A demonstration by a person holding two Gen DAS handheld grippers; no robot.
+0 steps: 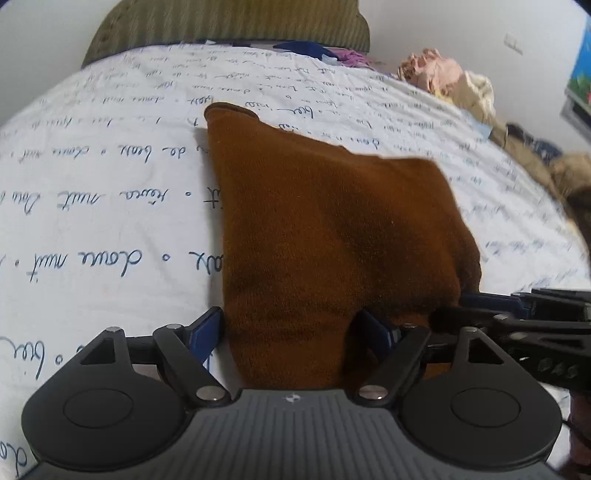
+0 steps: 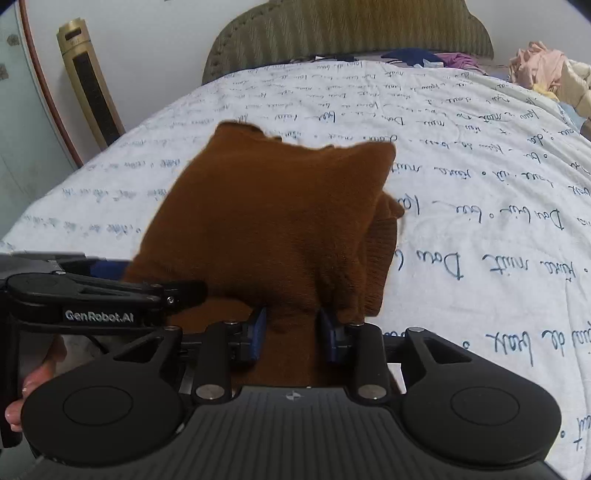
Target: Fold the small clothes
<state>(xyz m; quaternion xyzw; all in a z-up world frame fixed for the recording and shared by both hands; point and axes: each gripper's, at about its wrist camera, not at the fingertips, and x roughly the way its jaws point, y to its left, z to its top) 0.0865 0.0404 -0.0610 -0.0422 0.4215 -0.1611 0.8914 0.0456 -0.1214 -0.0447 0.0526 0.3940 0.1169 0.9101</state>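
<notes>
A brown knit garment (image 1: 332,236) lies partly folded on the white bedsheet (image 1: 92,177) printed with blue handwriting. Its near edge runs between the blue pads of my left gripper (image 1: 291,332), whose jaws stand wide with the cloth between them. The right gripper comes in from the right edge of the left wrist view (image 1: 524,317). In the right wrist view the same garment (image 2: 266,221) bunches up in front, and my right gripper (image 2: 293,328) is shut on its near edge. The left gripper (image 2: 110,291) enters from the left beside it.
An olive ribbed headboard (image 2: 347,33) stands at the far end of the bed. Loose pink and cream clothes (image 1: 443,77) are heaped at the far right, with blue and purple garments (image 1: 325,51) by the headboard. A gold tower fan (image 2: 92,85) stands left of the bed.
</notes>
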